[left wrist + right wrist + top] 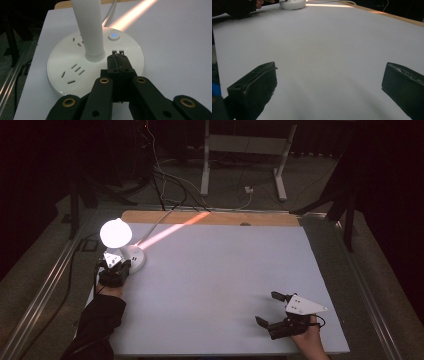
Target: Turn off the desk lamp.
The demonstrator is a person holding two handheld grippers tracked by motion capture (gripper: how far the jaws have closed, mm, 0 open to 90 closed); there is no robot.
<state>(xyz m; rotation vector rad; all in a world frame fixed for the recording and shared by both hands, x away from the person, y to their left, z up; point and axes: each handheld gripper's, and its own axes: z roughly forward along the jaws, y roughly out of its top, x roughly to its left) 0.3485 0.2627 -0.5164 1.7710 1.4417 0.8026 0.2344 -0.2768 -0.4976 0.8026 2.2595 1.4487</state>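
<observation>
Two tongs sat low: the right tongs [274,312] rested wide open, holding nothing. Farther off, the left tongs [117,64] were pinched shut, empty, tips over the lamp base [65,62] near the surface's [225,285] left edge. It looked smooth, hard and heavy; its stiff white pole [88,27] seemed best to grab.

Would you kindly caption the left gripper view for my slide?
Shut left gripper poised over the lit lamp's round white base, near its glowing blue button.
</observation>
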